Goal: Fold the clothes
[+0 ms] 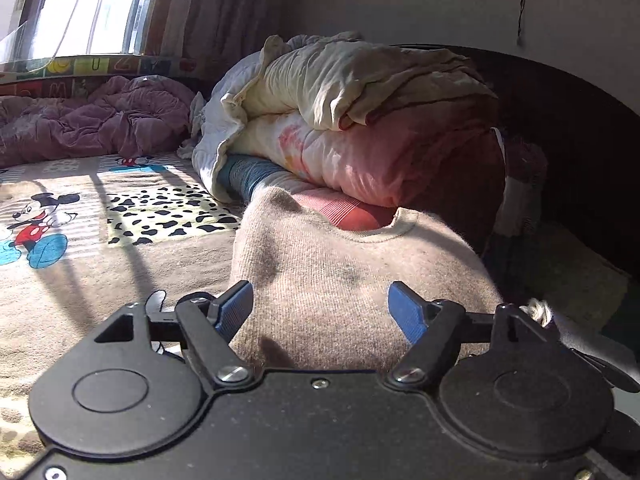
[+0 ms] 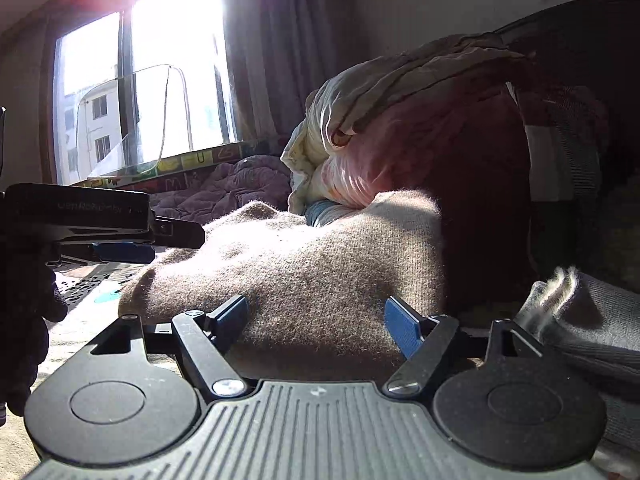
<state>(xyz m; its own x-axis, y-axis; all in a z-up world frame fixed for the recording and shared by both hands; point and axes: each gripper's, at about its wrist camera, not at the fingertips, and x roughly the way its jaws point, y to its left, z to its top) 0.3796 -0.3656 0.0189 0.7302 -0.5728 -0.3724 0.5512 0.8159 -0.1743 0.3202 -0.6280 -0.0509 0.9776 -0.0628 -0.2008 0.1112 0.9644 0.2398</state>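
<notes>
A beige knit sweater (image 1: 340,272) lies on a bed (image 1: 100,272), over a cartoon-print blanket (image 1: 132,208). Its ribbed collar (image 1: 384,228) points away from the camera, toward a pile of rolled quilts (image 1: 352,120) stacked against a dark headboard (image 1: 580,128).

In the left wrist view, the left gripper (image 1: 321,306) sits low at the near edge of the sweater. Its jaws stand wide apart, released, with one blue pad (image 1: 236,308) at the sweater's left edge and the other over the fabric further right. The knit fills the gap between them, but neither pad pinches it.

The right wrist view shows the right gripper (image 2: 316,318) likewise spread, gripping nothing. The sweater rises in a soft hump directly ahead and between its jaws, the near hem lying just at the blue pads. The left gripper (image 2: 120,240) appears at the left of this view, level with the sweater's far left side; from here it cannot be told whether it touches the cloth.

A grey ribbed garment (image 2: 588,328) lies just right of the right gripper, beside the sweater. A crumpled purple duvet (image 1: 92,120) sits further back near a bright window (image 2: 140,92) with dark curtains (image 2: 280,60).
</notes>
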